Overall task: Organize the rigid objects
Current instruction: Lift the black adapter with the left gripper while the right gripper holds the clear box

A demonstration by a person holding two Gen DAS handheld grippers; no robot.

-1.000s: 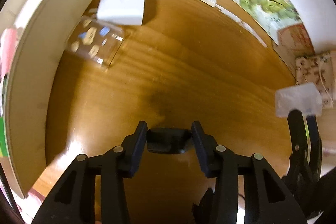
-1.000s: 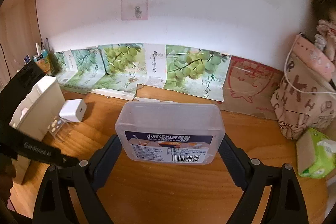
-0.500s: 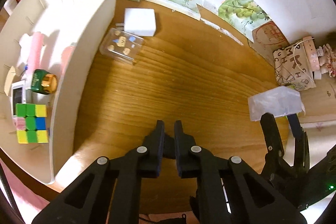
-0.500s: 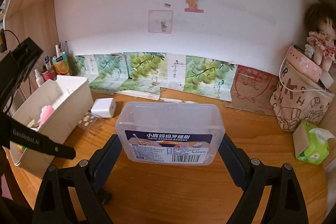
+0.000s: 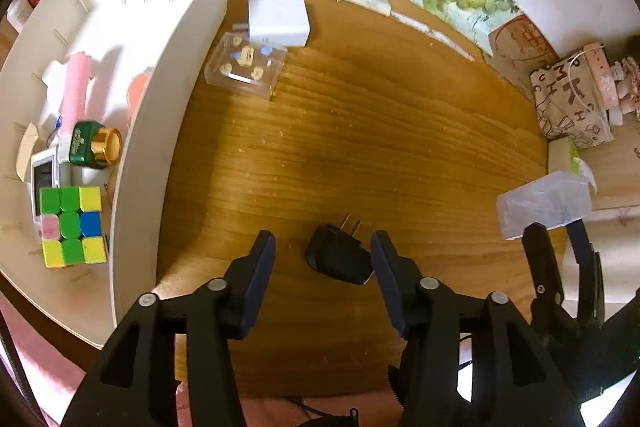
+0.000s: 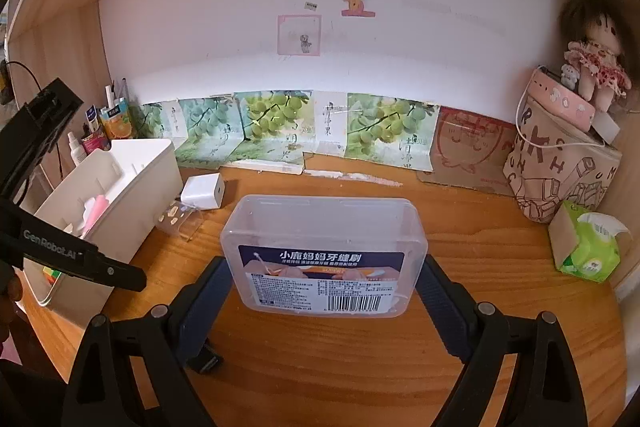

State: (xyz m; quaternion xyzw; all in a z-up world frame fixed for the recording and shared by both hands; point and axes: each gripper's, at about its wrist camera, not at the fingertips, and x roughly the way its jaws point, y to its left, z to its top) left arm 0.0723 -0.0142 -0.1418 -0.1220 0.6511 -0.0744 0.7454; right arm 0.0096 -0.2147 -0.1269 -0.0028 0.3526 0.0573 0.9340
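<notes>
A black plug adapter (image 5: 338,255) lies on the wooden desk (image 5: 360,147) between the fingers of my left gripper (image 5: 322,259), which is open and high above it. My right gripper (image 6: 324,287) is shut on a clear plastic box with a blue label (image 6: 325,258); the box also shows in the left wrist view (image 5: 545,203). A white organizer bin (image 5: 148,115) at the left holds a Rubik's cube (image 5: 72,225), a green jar (image 5: 94,146) and pink items. A white charger (image 5: 278,15) and a small clear case (image 5: 246,67) lie beside the bin.
Grape-print boxes (image 6: 280,127) line the back wall. A patterned bag (image 6: 560,163) with a doll (image 6: 596,59) on it and a green tissue pack (image 6: 586,247) stand at the right. Bottles (image 6: 96,135) stand behind the bin.
My left gripper rose, shut, then opened; the black adapter now lies on the desk between its fingers. The right gripper rose with the clear box.
</notes>
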